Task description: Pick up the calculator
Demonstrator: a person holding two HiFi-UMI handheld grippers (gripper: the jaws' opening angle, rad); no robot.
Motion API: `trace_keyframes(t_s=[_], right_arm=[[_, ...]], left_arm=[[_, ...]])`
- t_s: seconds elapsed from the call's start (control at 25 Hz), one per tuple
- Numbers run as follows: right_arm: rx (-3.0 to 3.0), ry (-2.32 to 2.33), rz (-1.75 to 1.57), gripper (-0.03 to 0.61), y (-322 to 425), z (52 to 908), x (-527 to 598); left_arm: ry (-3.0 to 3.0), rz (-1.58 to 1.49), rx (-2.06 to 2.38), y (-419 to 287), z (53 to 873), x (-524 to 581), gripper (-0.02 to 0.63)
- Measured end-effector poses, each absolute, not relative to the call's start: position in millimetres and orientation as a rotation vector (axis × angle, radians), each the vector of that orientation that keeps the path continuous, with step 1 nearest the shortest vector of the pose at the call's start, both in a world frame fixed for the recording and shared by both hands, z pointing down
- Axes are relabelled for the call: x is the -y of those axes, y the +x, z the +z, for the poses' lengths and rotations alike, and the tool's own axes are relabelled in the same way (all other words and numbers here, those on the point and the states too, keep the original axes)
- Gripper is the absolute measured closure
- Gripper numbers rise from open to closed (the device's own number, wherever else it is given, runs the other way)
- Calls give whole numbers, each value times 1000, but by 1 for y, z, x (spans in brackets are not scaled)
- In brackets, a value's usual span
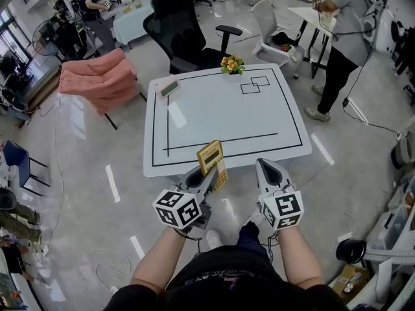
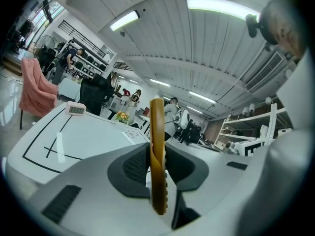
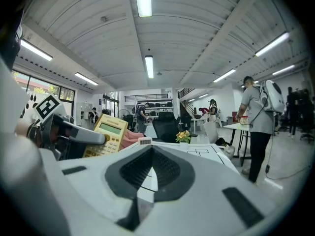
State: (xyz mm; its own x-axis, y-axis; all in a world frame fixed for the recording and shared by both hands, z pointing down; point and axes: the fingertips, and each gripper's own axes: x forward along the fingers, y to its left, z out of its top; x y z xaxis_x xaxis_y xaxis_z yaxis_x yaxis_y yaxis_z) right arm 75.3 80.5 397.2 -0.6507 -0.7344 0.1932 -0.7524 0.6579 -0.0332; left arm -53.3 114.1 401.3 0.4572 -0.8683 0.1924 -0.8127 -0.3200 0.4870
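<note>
A yellow calculator (image 1: 213,164) is lifted off the white table (image 1: 227,115), held upright near the table's front edge. My left gripper (image 1: 209,177) is shut on it. In the left gripper view the calculator (image 2: 157,156) stands edge-on between the dark pads (image 2: 135,166). The right gripper view shows the calculator's face (image 3: 106,135) at the left, pinched by the other gripper. My right gripper (image 1: 267,169) hangs beside it to the right, shut with nothing between its jaws (image 3: 151,173).
On the table stand a small digital clock (image 1: 168,87) at the far left corner and a flower pot (image 1: 232,64) at the far edge. A black office chair (image 1: 185,34), a pink-draped chair (image 1: 97,80) and a standing person (image 1: 343,37) are beyond the table.
</note>
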Motion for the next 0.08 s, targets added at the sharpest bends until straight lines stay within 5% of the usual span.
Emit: trace_keyframes(t_s=[0.08], right_arm=[[2712, 1222, 166, 577, 79, 405, -81]], left_arm=[[2190, -138, 1402, -49, 408, -114, 534]])
